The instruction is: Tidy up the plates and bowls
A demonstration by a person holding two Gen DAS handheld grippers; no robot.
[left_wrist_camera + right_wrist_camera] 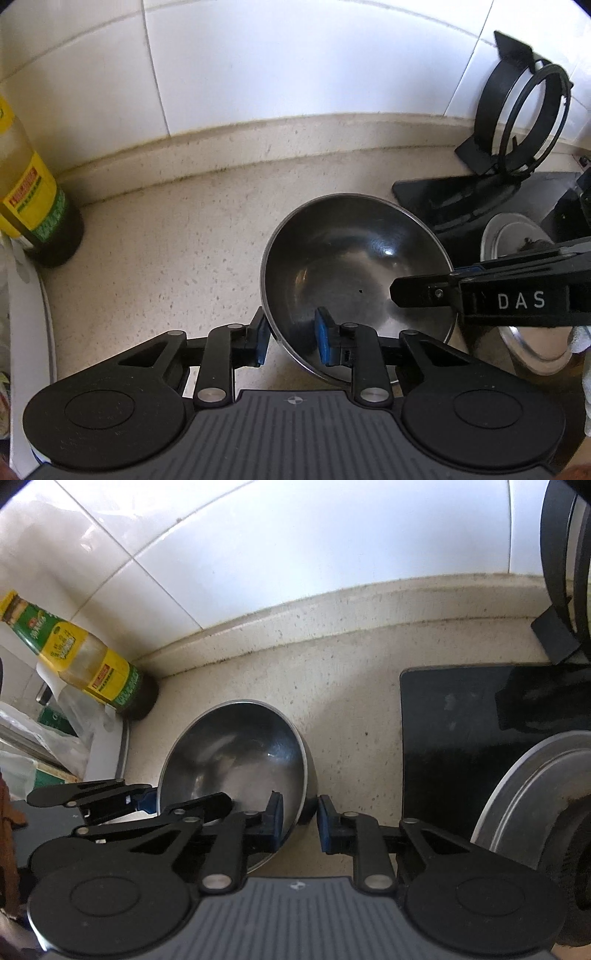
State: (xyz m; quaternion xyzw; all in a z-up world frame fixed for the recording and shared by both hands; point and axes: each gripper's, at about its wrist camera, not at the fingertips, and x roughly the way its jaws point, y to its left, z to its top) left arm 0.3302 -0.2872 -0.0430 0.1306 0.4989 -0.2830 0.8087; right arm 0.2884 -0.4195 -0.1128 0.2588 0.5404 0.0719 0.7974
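Note:
A steel bowl (pixel 354 273) sits on the speckled counter, also in the right wrist view (pixel 240 753). My left gripper (pixel 293 341) is open and straddles the bowl's near-left rim, one blue pad (pixel 325 339) inside, the other outside. My right gripper (pixel 301 821) is open and straddles the bowl's right rim, one pad (pixel 275 821) inside, one outside. The right gripper's fingers reach over the bowl in the left wrist view (pixel 424 291). A steel plate (pixel 532 794) rests at the right, also in the left wrist view (pixel 517 236).
An oil bottle (pixel 85 657) stands at the left by the tiled wall. A black dish rack (pixel 524 110) with a black base tray (pixel 443 738) is at the right. Bags and clutter (pixel 33 738) crowd the left edge.

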